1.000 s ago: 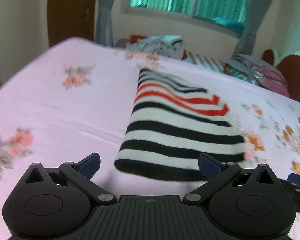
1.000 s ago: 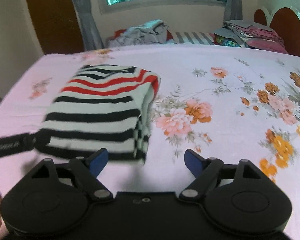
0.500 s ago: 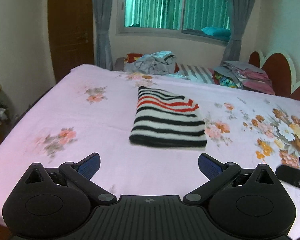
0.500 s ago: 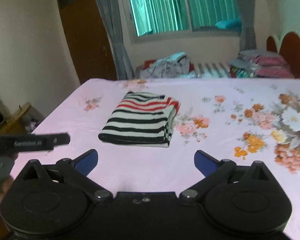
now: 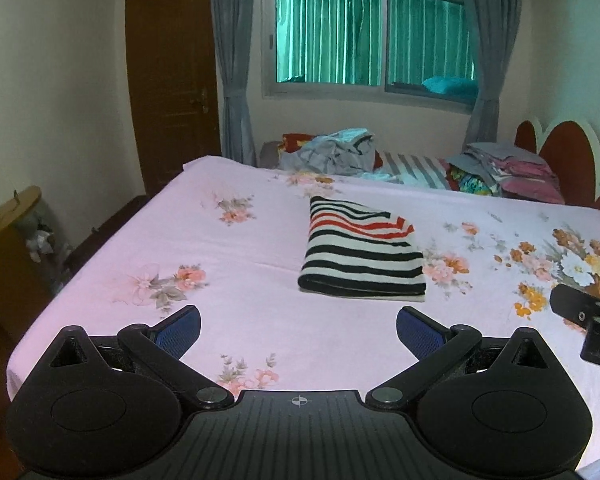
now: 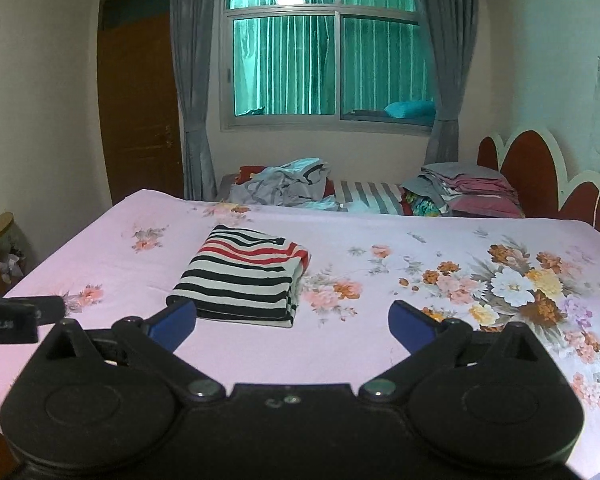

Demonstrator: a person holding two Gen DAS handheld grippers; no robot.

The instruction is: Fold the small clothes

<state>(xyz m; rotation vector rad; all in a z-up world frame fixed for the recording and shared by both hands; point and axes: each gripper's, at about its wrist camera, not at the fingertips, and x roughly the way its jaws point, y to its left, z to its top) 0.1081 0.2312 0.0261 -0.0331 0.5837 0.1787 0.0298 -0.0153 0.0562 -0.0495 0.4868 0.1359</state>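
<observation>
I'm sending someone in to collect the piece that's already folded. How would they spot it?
Start at the big bed with the pink floral sheet. Alone on its open middle lies the folded striped garment, a flat rectangle. Unlike the crumpled grey clothes and the stacked pink and grey laundry beyond the far edge under the window, it has bold black and white stripes with a red band at the far end.

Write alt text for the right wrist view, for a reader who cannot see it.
A folded black, white and red striped garment lies on a pink floral bedsheet, just beyond the open, empty right tool with blue pads. Behind the bed, heaps of clothes sit under a green-curtained window; the left tool's black tip shows at the left edge.
</observation>
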